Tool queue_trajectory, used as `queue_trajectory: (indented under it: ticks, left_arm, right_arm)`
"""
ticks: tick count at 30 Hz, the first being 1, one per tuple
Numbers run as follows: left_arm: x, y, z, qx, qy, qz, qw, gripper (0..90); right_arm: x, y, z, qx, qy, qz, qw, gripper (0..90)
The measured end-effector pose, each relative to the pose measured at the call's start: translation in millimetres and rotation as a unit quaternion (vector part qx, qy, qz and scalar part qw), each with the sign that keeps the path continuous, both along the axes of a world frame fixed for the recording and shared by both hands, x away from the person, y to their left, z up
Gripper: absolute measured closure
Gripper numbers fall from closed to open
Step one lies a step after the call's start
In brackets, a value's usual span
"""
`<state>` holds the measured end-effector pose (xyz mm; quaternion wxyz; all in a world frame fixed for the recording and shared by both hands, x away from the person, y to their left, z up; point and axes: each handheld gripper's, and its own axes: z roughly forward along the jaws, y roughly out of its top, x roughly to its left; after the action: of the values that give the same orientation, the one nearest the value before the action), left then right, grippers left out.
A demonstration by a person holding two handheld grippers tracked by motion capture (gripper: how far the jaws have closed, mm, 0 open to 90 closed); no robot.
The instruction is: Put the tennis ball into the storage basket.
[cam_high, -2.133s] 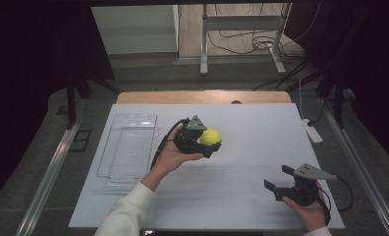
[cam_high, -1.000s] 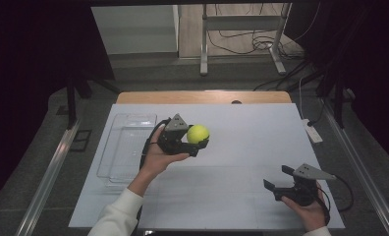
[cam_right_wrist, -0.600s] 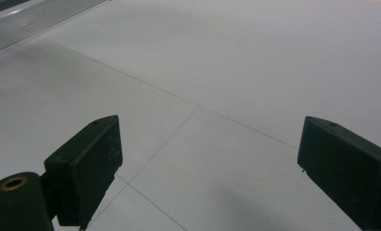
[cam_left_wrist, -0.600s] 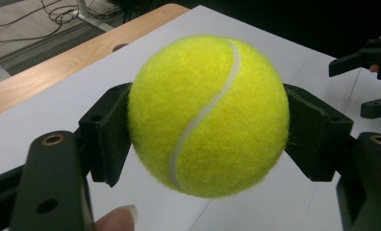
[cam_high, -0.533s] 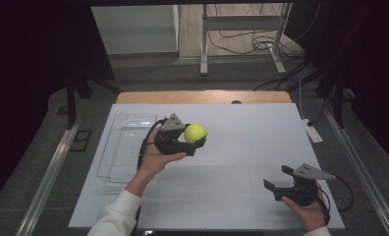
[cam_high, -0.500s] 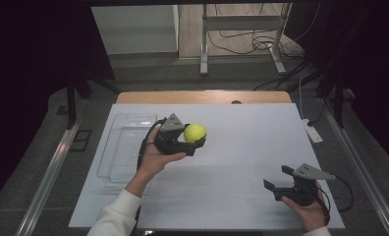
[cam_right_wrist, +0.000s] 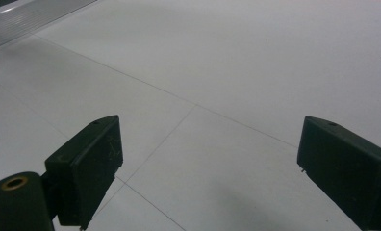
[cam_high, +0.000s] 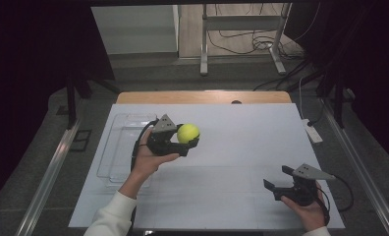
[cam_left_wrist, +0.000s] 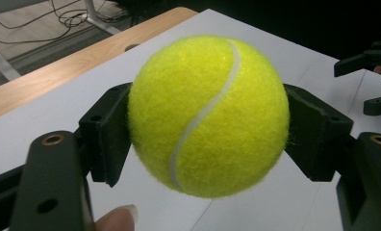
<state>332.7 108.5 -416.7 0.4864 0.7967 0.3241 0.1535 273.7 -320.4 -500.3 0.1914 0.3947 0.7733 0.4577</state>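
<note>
Both of my grippers are over the white table. My left gripper has its jaws clamped on the yellow tennis ball, one pad on each side of it, and I hold it lifted above the table, just to the right of the clear plastic tray. My right gripper sits low near the table's right front corner, well apart from the ball, its jaws spread wide with bare table between them
</note>
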Motion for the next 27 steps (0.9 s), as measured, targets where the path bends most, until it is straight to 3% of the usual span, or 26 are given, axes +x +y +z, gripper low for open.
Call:
queue_trajectory:
  ticks: [19, 27]
  left_arm:
    - [-2.3, 21.9, 4.6, -0.004, -0.009, 0.023, 0.9997, 26.8]
    - [-2.8, 30.7, 4.1, 0.004, -0.010, 0.039, 0.9992, 26.8]
  right_arm:
    - [-0.5, -0.1, 0.1, -0.001, -0.002, -0.004, 1.0000, 9.2]
    - [0.2, 0.2, -0.4, 0.002, -0.001, 0.000, 1.0000, 9.3]
